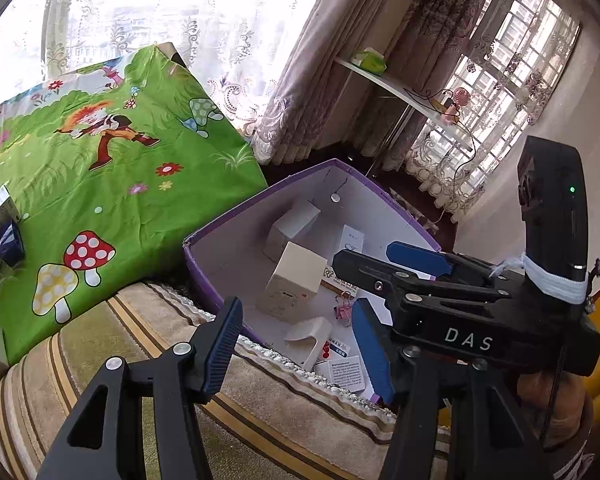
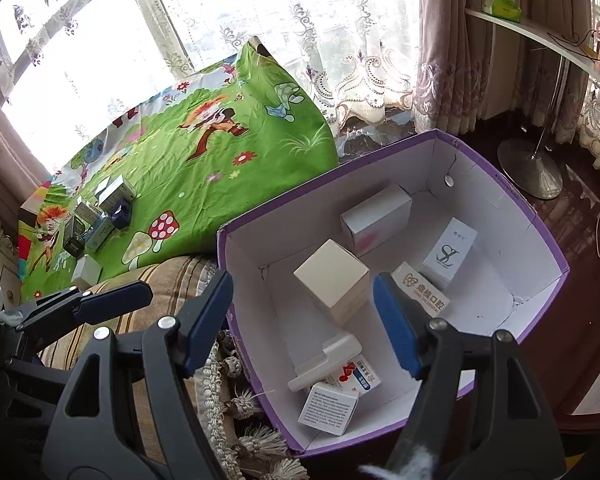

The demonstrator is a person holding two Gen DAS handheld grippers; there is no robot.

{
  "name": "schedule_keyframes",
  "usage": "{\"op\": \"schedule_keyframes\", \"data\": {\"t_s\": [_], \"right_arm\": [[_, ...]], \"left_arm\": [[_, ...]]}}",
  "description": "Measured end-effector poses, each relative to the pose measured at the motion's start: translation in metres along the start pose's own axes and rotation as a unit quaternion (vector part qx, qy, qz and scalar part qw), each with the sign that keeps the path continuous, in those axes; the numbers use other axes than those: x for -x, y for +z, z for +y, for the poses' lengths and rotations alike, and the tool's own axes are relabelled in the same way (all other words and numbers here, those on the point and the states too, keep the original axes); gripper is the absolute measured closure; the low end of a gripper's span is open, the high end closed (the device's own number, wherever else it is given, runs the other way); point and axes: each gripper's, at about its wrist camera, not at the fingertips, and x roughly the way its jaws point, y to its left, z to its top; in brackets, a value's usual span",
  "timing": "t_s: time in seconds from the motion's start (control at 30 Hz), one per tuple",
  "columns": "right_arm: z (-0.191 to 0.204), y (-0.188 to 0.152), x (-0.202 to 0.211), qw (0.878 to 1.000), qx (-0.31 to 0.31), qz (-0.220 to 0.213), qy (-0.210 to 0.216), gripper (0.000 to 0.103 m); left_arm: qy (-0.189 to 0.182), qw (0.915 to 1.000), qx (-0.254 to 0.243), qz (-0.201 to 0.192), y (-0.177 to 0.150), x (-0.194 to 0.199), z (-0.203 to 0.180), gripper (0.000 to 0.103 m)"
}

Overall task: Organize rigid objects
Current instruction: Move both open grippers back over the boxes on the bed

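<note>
Right wrist view: right gripper hangs over near-left part of the open purple cardboard box with white inside, jaws spread wide, nothing pinched; its blue pads flank the cream cube-shaped carton in the frame but don't press it. Carton stands upright on box floor, roughly mid-box. Behind it, toward far wall, a white rectangular carton w/ pink mark. At right side, a tall white carton w/ "SL" logo leans against the wall; just in front, a small white carton printed "DENTAL", tilted. Near corner: a white plastic hook-shaped piece lying on a small white carton w/ red-blue print, and next to that a white carton w/ black text panel. Box sits beside a striped beige-brown cushion w/ tassel fringe. Further left, a green cartoon-print cloth w/ mushrooms carries a cluster of small cartons, well apart from the box. Left wrist view: left gripper at the box's near rim, jaws parted, empty; one pad over the cushion, the other inside box edge. A pink binder clip lies on box floor near the cream carton.
</note>
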Motion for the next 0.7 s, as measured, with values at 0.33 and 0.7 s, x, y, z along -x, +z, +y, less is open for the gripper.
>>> {"op": "schedule_keyframes", "data": {"t_s": [0.33,0.7], "right_arm": [[-0.005,0.001,0.003,1.0,-0.012,-0.002,0.001,0.024],[0.012,0.001,-0.003,1.0,0.012,0.01,0.007,0.024]], "left_arm": [[0.094,0.9915,0.088,0.016,0.005,0.007,0.058,0.045],[0.205,0.9628,0.176,0.003,0.006,0.048,0.145,0.045]]}}
